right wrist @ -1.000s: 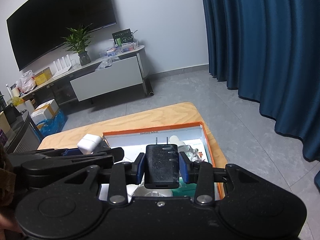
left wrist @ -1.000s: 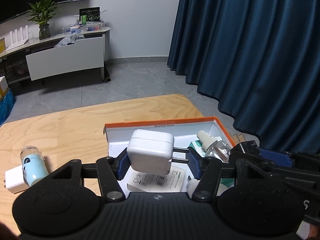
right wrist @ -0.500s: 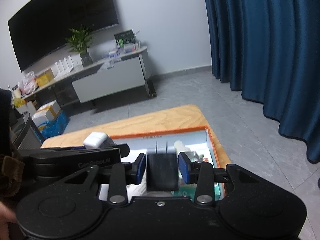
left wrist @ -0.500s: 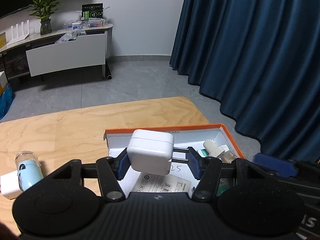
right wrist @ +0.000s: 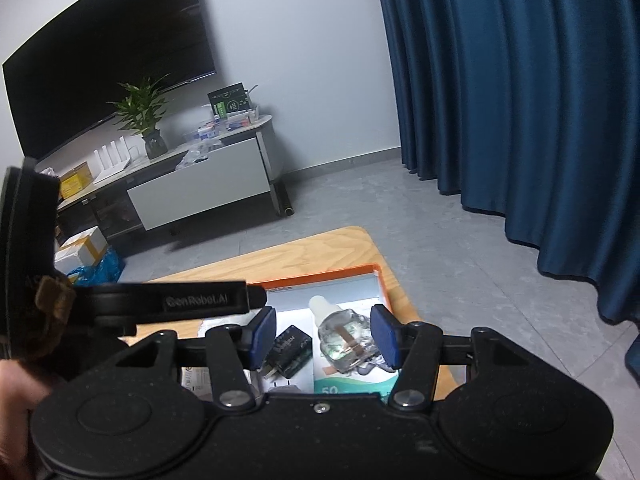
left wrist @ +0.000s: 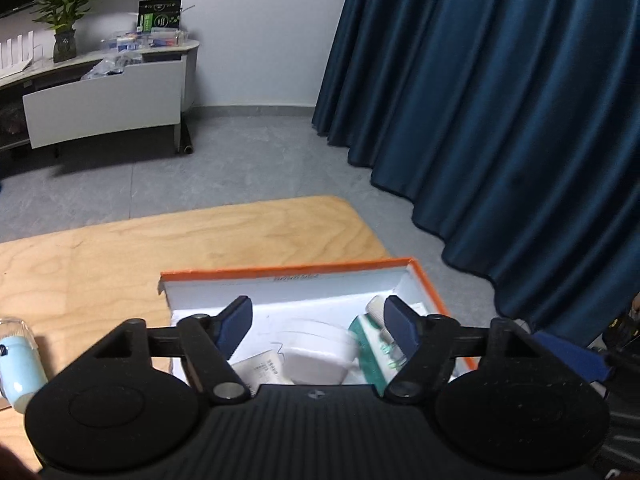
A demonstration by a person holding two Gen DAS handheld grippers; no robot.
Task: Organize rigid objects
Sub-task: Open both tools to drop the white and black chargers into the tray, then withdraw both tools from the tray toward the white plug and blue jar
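Observation:
An orange-rimmed white box (left wrist: 288, 271) (right wrist: 376, 280) lies on the wooden table. Over it my left gripper (left wrist: 318, 326) has its jaws opening; the white charger (left wrist: 316, 354) lies blurred below them in the box, free of the pads. My right gripper (right wrist: 324, 336) hovers over the same box with jaws opening too and nothing pressed between them. Beneath it the black charger (right wrist: 288, 350) rests on the box floor beside a clear refill bottle (right wrist: 344, 338). The left gripper's arm crosses the right wrist view at the left.
A light blue bottle (left wrist: 18, 364) lies on the table (left wrist: 200, 236) left of the box. A green and white packet (right wrist: 352, 380) and a paper leaflet (left wrist: 260, 368) lie inside the box. Blue curtains hang to the right; a TV stand lines the far wall.
Both grippers let go: the white charger dropped from the left jaws into the box, and the black charger dropped from the right jaws onto the box floor. Both pairs of jaws spread apart.

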